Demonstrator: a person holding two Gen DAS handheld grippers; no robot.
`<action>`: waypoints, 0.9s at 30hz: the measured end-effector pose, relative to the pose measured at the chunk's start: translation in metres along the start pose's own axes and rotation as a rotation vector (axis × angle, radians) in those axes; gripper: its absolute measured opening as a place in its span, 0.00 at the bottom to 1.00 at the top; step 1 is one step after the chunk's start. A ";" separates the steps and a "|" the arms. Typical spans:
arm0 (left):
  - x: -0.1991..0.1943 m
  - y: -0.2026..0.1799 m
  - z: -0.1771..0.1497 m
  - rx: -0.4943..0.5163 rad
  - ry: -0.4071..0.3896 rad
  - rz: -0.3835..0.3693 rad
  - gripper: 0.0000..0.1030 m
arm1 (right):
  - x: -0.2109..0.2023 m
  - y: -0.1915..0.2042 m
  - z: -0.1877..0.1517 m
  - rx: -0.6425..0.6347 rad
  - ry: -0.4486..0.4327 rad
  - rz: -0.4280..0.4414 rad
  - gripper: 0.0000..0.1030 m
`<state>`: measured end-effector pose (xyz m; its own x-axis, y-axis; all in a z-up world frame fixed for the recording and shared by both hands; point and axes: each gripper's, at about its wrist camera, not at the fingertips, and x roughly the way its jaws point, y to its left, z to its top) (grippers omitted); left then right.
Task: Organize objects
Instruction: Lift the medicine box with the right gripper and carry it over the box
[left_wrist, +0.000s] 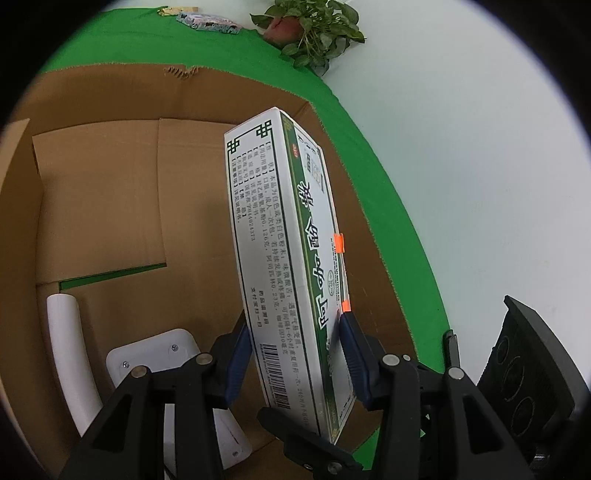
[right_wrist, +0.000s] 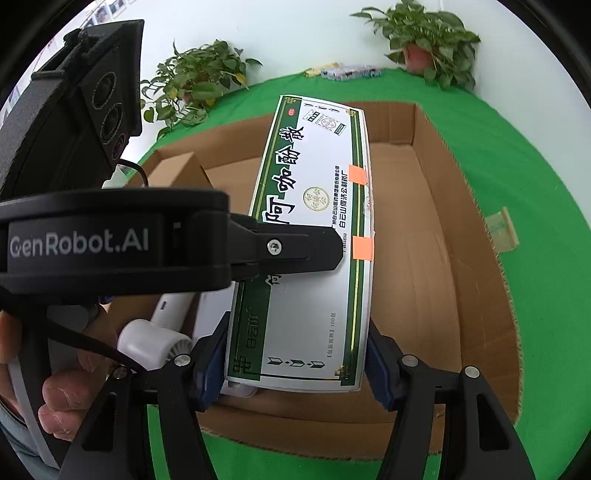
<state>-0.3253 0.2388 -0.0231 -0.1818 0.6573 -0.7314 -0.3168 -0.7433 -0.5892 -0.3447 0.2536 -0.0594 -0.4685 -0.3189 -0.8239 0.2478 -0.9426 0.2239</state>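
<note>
A long white and green medicine box (left_wrist: 284, 258) with Chinese print and orange tape tabs is held over an open cardboard box (left_wrist: 103, 206). My left gripper (left_wrist: 295, 354) is shut on its thin sides near one end. My right gripper (right_wrist: 295, 358) is shut across the wide face of the same medicine box (right_wrist: 314, 236) at its near end. The left gripper's body (right_wrist: 110, 240) crosses the right wrist view and clamps the box from the left. The cardboard box (right_wrist: 443, 236) sits on a green cloth (right_wrist: 509, 155).
White plastic objects (left_wrist: 70, 354) lie in the cardboard box's near corner, also seen in the right wrist view (right_wrist: 151, 343). Potted plants (right_wrist: 428, 40) and a flat packet (left_wrist: 207, 22) stand at the cloth's far edge. A tape scrap (right_wrist: 502, 229) lies on the cloth.
</note>
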 end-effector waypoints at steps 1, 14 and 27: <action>0.004 0.002 0.001 -0.005 0.008 0.004 0.44 | 0.007 -0.006 0.000 0.005 0.009 0.005 0.59; 0.033 0.024 0.004 -0.045 0.084 0.037 0.49 | 0.046 -0.020 -0.007 0.053 0.095 0.001 0.59; -0.029 0.022 0.007 0.007 -0.007 0.097 0.51 | 0.057 -0.016 0.006 0.059 0.171 0.048 0.64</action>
<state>-0.3341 0.2040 -0.0127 -0.2186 0.5834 -0.7822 -0.3036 -0.8025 -0.5137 -0.3806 0.2499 -0.1064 -0.3052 -0.3467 -0.8869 0.2142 -0.9325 0.2908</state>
